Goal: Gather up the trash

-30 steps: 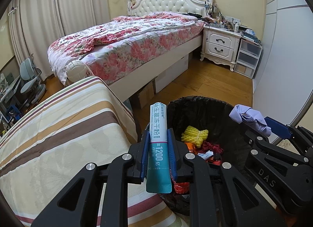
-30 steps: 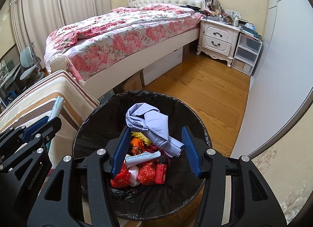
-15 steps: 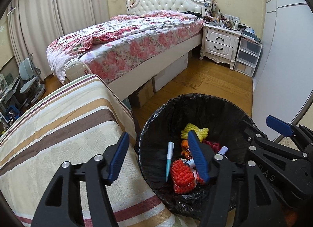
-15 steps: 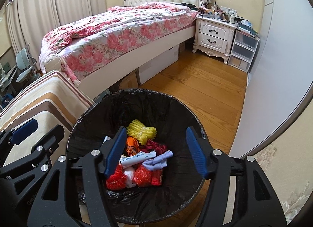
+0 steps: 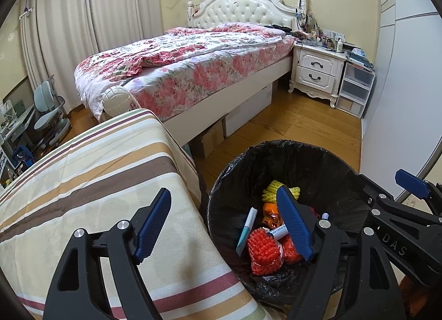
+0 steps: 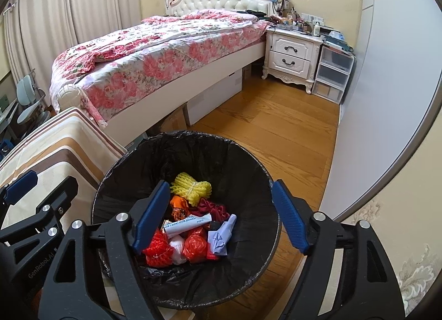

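A black-lined trash bin stands on the wood floor and also shows in the left wrist view. It holds a yellow foam net, red nets, a milk powder sachet, a crumpled lilac paper and a teal packet. My left gripper is open and empty over the bin's left rim. My right gripper is open and empty above the bin.
A striped cloth-covered surface lies left of the bin. A floral bed, white nightstand and plastic drawers stand beyond. A white wardrobe wall is at the right. Boxes sit under the bed.
My left gripper opened and the teal packet fell into the bin. The lilac paper dropped from my open right gripper into the bin. Both grippers drew back slightly.
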Tool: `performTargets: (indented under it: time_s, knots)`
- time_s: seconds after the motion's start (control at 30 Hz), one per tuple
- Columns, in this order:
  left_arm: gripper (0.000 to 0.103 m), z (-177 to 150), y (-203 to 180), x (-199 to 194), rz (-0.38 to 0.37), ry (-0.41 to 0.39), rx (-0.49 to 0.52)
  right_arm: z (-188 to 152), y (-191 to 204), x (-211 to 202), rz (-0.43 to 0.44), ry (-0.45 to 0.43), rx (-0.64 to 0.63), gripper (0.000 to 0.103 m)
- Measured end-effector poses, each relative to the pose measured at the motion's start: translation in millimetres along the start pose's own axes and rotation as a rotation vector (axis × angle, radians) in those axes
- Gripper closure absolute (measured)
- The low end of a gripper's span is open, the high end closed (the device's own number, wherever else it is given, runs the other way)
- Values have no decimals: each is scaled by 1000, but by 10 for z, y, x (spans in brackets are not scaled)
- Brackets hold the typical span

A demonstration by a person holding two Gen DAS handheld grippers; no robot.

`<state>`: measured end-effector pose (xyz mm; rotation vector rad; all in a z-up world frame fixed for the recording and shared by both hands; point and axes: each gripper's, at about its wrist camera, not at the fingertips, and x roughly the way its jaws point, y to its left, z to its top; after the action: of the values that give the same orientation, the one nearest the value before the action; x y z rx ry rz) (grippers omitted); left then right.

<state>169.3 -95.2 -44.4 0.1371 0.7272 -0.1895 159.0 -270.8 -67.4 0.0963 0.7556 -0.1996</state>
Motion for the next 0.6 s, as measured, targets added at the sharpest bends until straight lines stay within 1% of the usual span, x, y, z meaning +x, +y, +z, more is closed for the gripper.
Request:
performTargets:
  time_s: [0.23,0.33,0.6]
  knots:
    - [25,-47,53,-172,14,-29,3,-69,16,-129,-3,-6,11,26]
    - [23,-89,81,-282,34,-48,8,-106,40,-221,-2,-17,11,26]
    - [22,-230,218,-566,31,-56,-20,-239,166,-506,3,-44,-15,25]
